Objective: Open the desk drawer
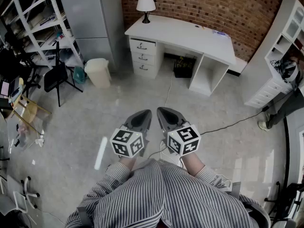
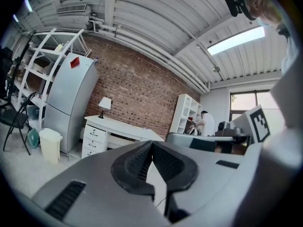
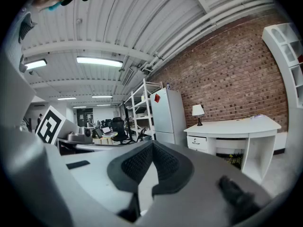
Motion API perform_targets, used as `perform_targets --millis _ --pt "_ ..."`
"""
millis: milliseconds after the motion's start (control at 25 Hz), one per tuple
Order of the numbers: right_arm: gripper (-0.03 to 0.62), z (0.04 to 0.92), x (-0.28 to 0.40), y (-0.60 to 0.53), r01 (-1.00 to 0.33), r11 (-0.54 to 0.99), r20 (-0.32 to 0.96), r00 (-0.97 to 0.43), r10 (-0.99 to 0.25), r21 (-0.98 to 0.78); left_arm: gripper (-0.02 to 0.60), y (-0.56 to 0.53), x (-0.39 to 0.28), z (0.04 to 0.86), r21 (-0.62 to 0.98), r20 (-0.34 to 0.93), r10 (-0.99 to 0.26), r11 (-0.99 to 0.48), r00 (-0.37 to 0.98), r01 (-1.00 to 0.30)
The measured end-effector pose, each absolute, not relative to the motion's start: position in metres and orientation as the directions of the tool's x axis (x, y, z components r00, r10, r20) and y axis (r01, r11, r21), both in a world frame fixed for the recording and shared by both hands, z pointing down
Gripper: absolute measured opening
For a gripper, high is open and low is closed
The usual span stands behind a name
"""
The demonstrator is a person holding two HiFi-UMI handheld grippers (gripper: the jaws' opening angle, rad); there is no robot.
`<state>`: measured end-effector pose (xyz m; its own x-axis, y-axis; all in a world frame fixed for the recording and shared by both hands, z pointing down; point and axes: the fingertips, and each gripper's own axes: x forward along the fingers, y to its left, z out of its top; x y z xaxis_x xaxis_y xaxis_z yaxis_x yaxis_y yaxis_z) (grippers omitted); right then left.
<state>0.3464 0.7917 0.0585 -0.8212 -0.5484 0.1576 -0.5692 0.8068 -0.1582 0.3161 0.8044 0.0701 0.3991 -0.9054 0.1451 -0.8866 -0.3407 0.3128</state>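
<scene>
Overhead, we held the left claw (image 1: 142, 114) and right claw (image 1: 164, 112) side by side, both pressed together on nothing, well apart from the shut drawers (image 1: 143, 57) under the white tabletop (image 1: 190, 34). Only the left gripper view showed a person (image 2: 207, 124) by the shelves (image 2: 187, 112).

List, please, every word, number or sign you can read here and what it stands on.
None can be read as text.
Left gripper and right gripper: black-and-white square markers, no letters.
Red tag on the fridge: too small to read.
</scene>
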Motion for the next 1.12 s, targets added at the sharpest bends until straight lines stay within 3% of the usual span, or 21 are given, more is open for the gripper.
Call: perform_targets --millis 360,1120 --pt "0.017 0.082 0.359 0.789 -0.565 0.809 0.196 -0.822 -0.535 -0.161 0.012 0.802 0.32 0.087 0.263 0.191 -0.912 -0.308 0.362 -0.914" --pt "0.017 0.114 0.381 0.787 -0.54 0.815 0.266 -0.833 -0.484 -0.21 0.012 0.785 0.342 0.111 0.364 0.202 -0.925 -0.235 0.323 -0.901"
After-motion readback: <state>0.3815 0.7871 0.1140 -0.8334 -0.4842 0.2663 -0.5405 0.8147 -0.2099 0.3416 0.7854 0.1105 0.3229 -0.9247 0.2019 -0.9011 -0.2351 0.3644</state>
